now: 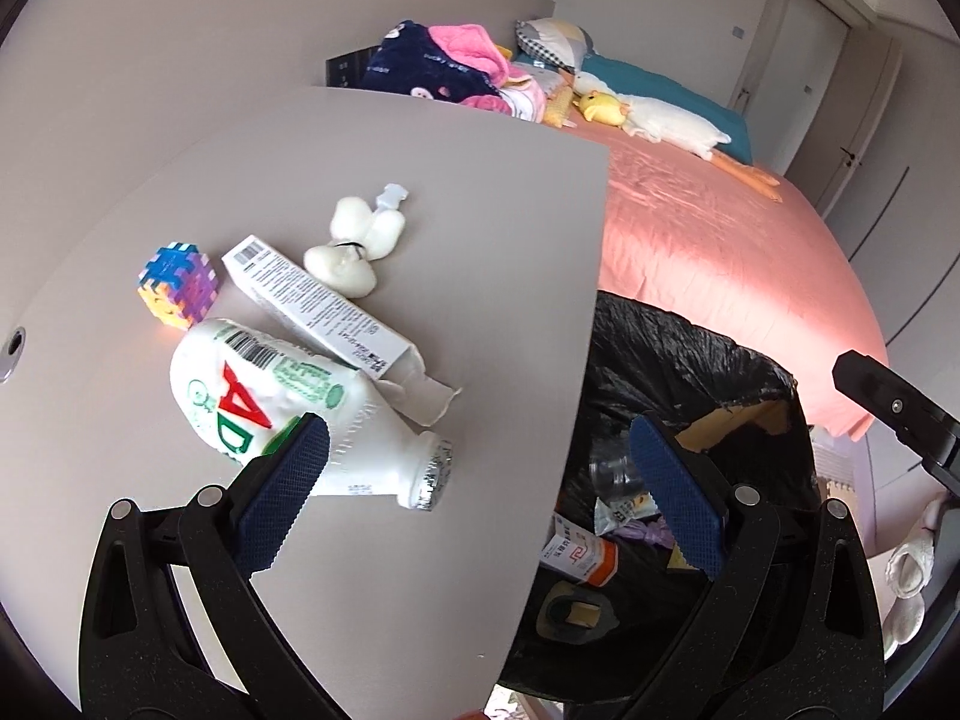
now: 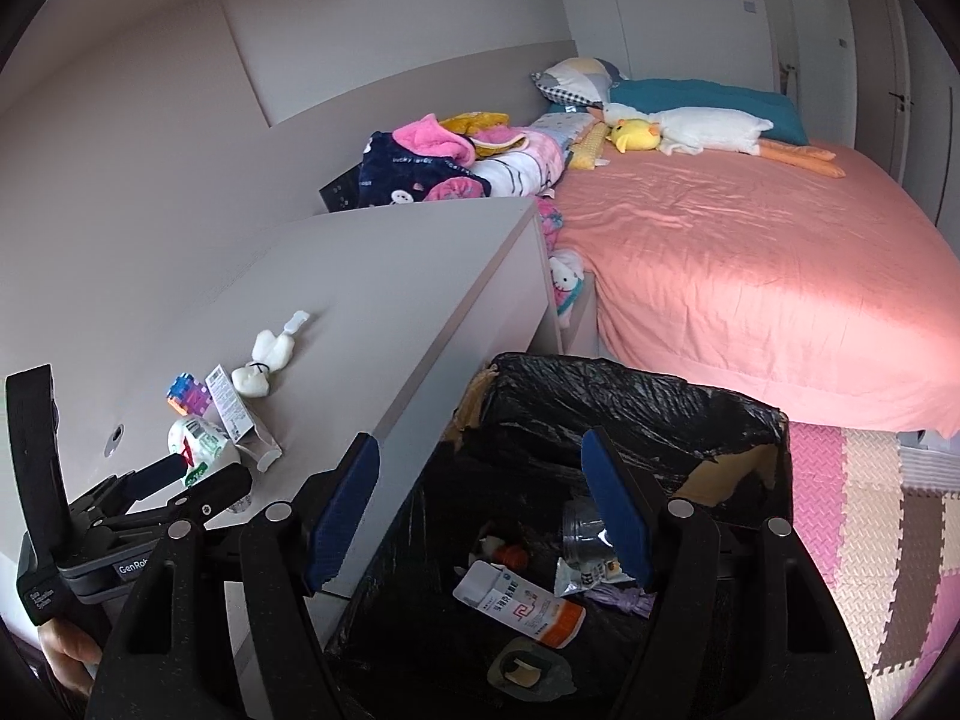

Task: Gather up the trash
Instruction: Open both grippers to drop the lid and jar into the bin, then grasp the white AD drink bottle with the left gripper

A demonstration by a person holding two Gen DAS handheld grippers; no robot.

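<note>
Closing on the white AD bottle (image 1: 288,414) at lower left, the wide-open, empty left gripper (image 1: 480,480) needed centring across its body; the right gripper (image 2: 480,510) hung equally open, empty.

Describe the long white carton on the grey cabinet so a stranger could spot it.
Start at the grey cabinet beside the pink bed. Among its clutter, the carton lies flat between the colourful block cube and the white AD bottle. It alone is a long printed box, one end flap torn open.
</note>
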